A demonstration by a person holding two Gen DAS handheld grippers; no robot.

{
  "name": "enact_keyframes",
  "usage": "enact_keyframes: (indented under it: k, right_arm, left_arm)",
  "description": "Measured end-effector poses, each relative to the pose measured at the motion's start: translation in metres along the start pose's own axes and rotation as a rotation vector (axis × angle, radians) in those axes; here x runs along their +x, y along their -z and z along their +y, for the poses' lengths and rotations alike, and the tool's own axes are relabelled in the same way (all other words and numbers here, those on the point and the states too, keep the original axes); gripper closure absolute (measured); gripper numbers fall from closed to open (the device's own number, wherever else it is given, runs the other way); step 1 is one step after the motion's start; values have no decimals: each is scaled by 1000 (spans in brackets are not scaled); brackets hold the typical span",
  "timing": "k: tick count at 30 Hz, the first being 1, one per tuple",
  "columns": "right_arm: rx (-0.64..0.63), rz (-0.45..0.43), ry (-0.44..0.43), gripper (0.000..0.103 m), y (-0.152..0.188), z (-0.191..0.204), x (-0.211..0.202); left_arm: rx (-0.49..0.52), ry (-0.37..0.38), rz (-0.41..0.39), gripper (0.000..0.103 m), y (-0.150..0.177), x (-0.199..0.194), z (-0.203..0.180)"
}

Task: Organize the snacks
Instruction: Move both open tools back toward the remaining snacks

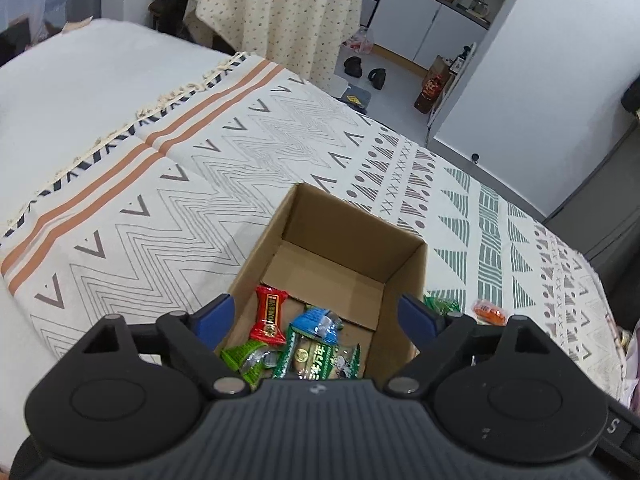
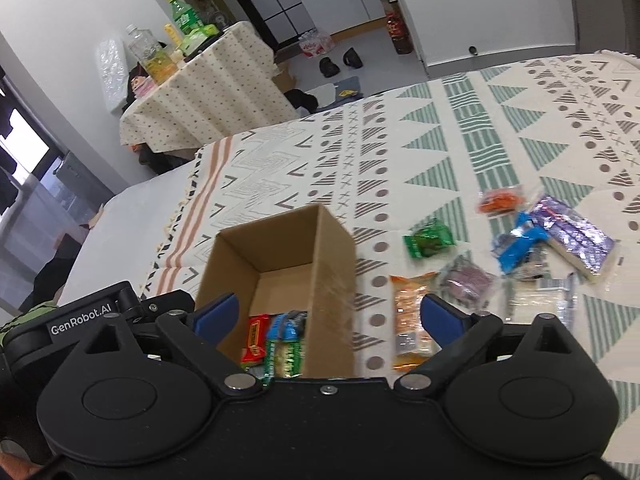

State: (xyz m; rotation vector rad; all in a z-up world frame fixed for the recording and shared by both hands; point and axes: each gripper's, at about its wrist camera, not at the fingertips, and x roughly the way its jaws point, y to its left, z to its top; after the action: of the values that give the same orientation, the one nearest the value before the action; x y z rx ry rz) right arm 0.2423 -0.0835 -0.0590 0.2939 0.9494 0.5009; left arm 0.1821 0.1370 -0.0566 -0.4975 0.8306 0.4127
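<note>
- An open cardboard box [image 1: 332, 264] stands on a patterned blanket [image 1: 160, 184] spread over a bed, nearer the blanket's green-triangle end than its orange-striped, fringed end.
- Inside the box, crowded at the near end, lie a red candy wrapper [image 1: 269, 314], a blue packet [image 1: 316, 322], a green-and-white packet with printed characters [image 1: 320, 358] and a small green packet [image 1: 246, 358]; the far half of the box floor is bare.
- The left gripper [image 1: 316, 316] hovers over the near end of the box, its blue-tipped fingers [image 1: 216, 314] spread wide and holding nothing.
- The right gripper [image 2: 326, 314] hangs above the box's near right wall, its jaws likewise wide apart and empty.
- On the blanket just right of the box lies a long orange packet [image 2: 410, 320]; beyond it, a small green packet [image 2: 428, 240] and a grey-purple packet [image 2: 466, 282].
- Further right lie a small orange packet [image 2: 500, 200], a blue wrapper [image 2: 520, 244], a shiny purple package [image 2: 576, 236] and a clear packet [image 2: 538, 300], loosely clustered.
- Past the bed's far edge stands a table under a dotted cloth [image 2: 208, 92], with bottles [image 2: 156, 52] on it.
- A pair of dark shoes [image 1: 364, 70] sits on the floor.
</note>
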Motion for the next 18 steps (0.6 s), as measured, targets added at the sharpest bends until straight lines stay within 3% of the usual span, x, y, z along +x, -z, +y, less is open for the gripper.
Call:
enact_keyframes:
  k: [18]
  right_arm:
    - [11,-96,124,0,-4,-78,-41]
  left_arm:
    - [146,18,8,15,34,-3,-70]
